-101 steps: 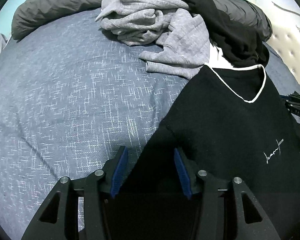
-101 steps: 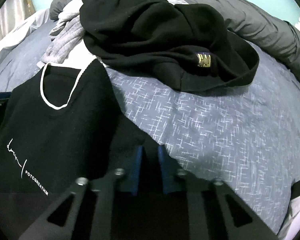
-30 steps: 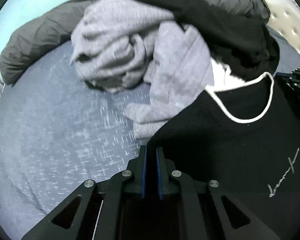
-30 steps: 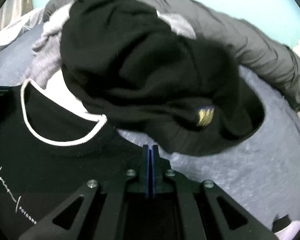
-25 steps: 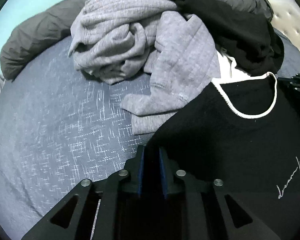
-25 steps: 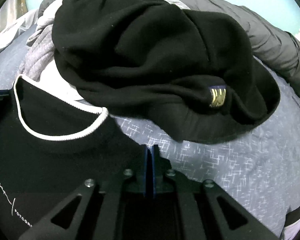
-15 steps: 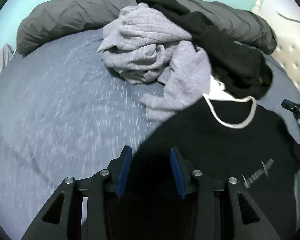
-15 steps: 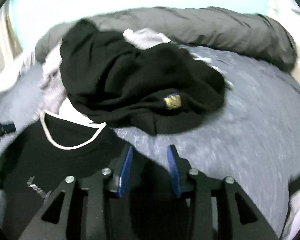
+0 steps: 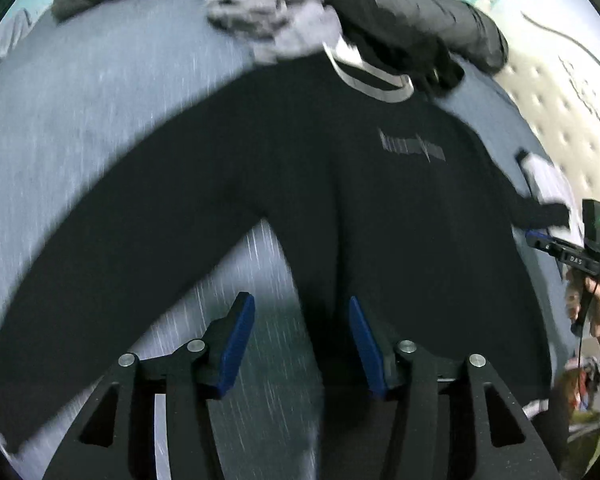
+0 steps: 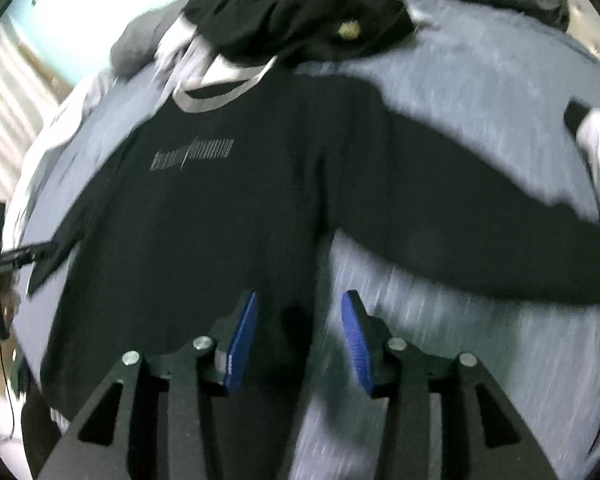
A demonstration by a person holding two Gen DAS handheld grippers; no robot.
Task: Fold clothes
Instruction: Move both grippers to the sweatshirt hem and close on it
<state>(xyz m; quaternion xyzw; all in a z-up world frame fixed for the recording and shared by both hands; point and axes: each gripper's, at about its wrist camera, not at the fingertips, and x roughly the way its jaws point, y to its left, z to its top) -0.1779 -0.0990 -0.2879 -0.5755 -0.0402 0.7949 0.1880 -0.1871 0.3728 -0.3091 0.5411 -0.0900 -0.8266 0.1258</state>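
Black fabric fills most of what you see: the sweater (image 9: 340, 184) lies spread flat on the blue-grey sheet (image 9: 80, 92), collar away from you, both sleeves stretched out to the sides. Your left gripper (image 9: 302, 336) has just been opening; its jaws stand apart, pressing on nothing, with bare sheet under the left pad and the sweater's side edge under the right one. Your right gripper (image 10: 298, 332) has just been opening too, jaws apart and gripping nothing, the sweater's other side edge running between them, sheet showing on the right. Beyond both jaws, past the collar, sits the pile: a grey garment (image 9: 260, 12) and a black garment (image 10: 300, 24), touching the sweater's neckline. A dark duvet (image 9: 440, 12) lies bunched behind the pile. Both views are blurred.
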